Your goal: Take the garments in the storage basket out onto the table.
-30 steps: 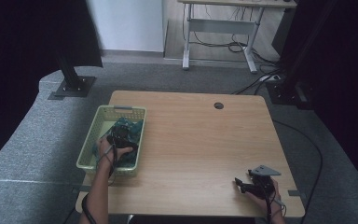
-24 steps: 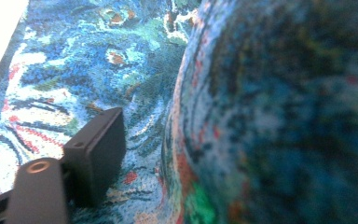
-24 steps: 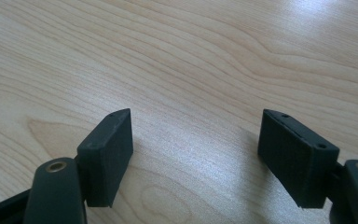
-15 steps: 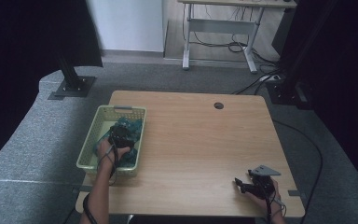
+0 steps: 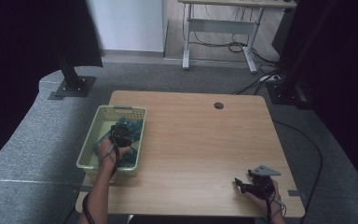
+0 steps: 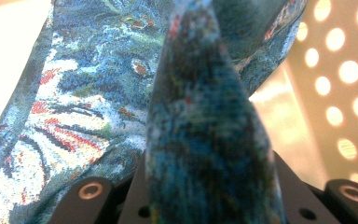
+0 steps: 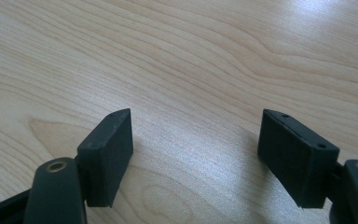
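Around the left claw [image 5: 120, 135], a pale green perforated basket [image 5: 89, 144] is seen at the left side of the wooden bench [image 5: 200, 140], and the claw is lowered inside it, among a blue patterned cloth [image 5: 131, 127]. In the left gripper view, a fold of this cloth [image 6: 209, 135] rises straight from between the two black jaws, so the left claw is clenched on the cloth; more of the same fabric, with red and white marks, is spread to the left of the fold, and the basket wall [image 6: 340, 84] with its round holes is seen to the right of it. The right claw [image 5: 242, 185] is held low near the front right corner of the bench, well apart from the basket. In the right gripper view, its jaws are spread wide, with bare wood grain [image 7: 196, 70] between and beyond them, and nothing is grasped there.
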